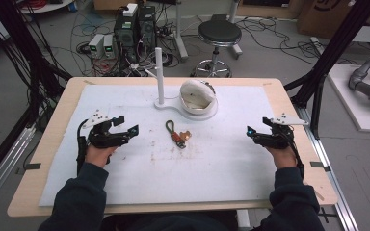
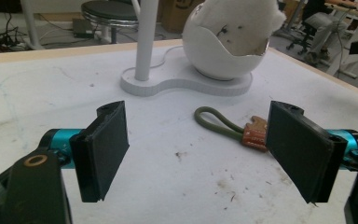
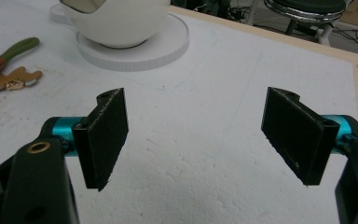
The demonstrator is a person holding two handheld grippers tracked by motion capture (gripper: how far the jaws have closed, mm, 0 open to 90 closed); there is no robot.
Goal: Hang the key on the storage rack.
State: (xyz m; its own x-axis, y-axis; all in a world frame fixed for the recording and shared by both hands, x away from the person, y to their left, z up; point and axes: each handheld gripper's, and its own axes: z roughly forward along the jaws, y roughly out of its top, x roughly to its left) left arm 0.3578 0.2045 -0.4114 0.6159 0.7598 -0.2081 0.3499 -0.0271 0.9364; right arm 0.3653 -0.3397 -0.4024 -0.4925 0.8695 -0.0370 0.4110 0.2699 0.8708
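A key bunch (image 1: 176,134) with an olive-green loop (image 2: 216,121) and a brown tag (image 2: 254,135) lies in the middle of the white mat (image 1: 212,163). Behind it stands a white base (image 1: 166,103) with an upright pole (image 1: 159,72) and a cracked-egg-shaped white shell (image 1: 197,95). My left gripper (image 1: 127,125) is open to the left of the keys, which lie just ahead of its right jaw in the left gripper view (image 2: 196,140). My right gripper (image 1: 257,126) is open over bare mat at the right (image 3: 196,126), with the shell (image 3: 121,18) and keys (image 3: 14,77) far to its left.
The mat covers a wooden table (image 1: 53,130) with edges close beyond both hands. Black frame struts (image 1: 332,53) rise at the table's back corners. On the floor behind are a stool (image 1: 218,33), computer boxes (image 1: 135,29) and loose cables.
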